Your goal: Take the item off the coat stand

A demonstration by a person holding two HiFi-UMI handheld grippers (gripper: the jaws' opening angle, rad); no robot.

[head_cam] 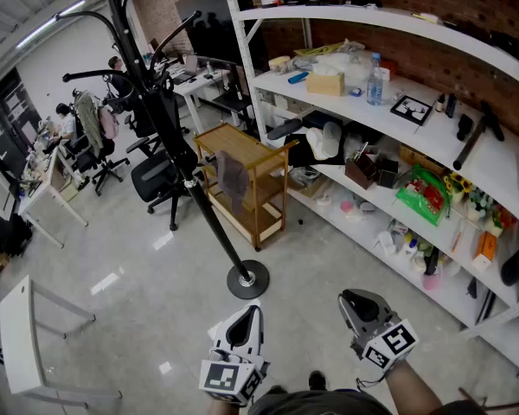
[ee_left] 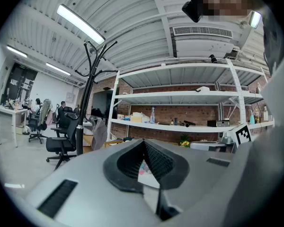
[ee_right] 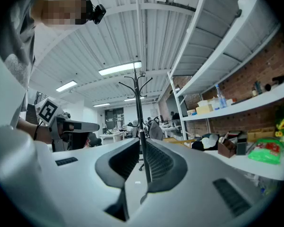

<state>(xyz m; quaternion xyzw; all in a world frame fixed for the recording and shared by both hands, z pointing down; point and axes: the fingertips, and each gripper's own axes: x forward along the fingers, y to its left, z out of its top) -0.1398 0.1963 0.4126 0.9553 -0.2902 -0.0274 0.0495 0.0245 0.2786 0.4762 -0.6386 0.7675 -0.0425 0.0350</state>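
- The left claw and right claw are pinched closed, holding nothing; unopened, they cannot grab.
- A hard tug may tip the coat stand.

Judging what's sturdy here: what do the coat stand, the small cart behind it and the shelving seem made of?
Coat stand: likely metal with a black coating; thin pole, curved hooks, flat disc base.
Cart: looks like light wood, honey-coloured, with a plain slatted frame.
Shelving: probably white-painted metal posts; the boards' material is unclear.

Coat stand top beyond picture edge
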